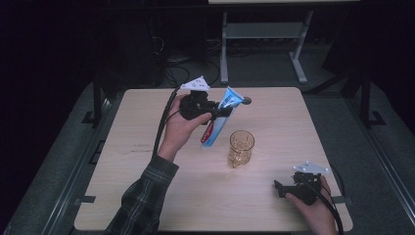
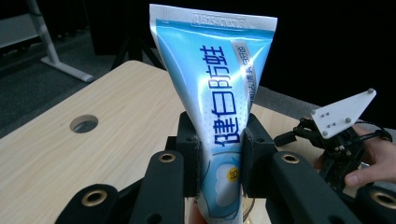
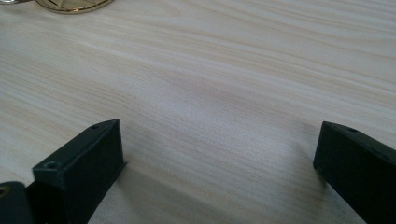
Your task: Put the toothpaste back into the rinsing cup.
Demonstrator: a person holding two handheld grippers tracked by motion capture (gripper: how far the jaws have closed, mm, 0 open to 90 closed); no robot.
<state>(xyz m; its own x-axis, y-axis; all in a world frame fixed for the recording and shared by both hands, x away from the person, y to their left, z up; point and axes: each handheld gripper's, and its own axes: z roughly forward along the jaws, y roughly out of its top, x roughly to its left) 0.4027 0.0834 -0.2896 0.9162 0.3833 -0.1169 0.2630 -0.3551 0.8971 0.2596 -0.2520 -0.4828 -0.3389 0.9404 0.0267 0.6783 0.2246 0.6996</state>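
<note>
Holding a blue toothpaste tube [image 1: 219, 119] clamped between its jaws, the left tool [image 1: 219, 112] sits above the upper middle of the tabletop [image 1: 147, 196], the tube slanting down toward an amber glass [image 1: 241, 148] just beside its lower end. Bare wood lies open at lower left. The right tool [image 1: 280, 188] rests at lower right, jaws wide apart and empty. The left gripper view adds the tube's printed lettering and a round hole [image 2: 84, 123] in the tabletop.

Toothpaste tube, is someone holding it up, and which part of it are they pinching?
Yes. The left gripper is shut on the toothpaste tube about midway along its body, crimped end up, above the table. The right gripper is open, holding nothing.
</note>
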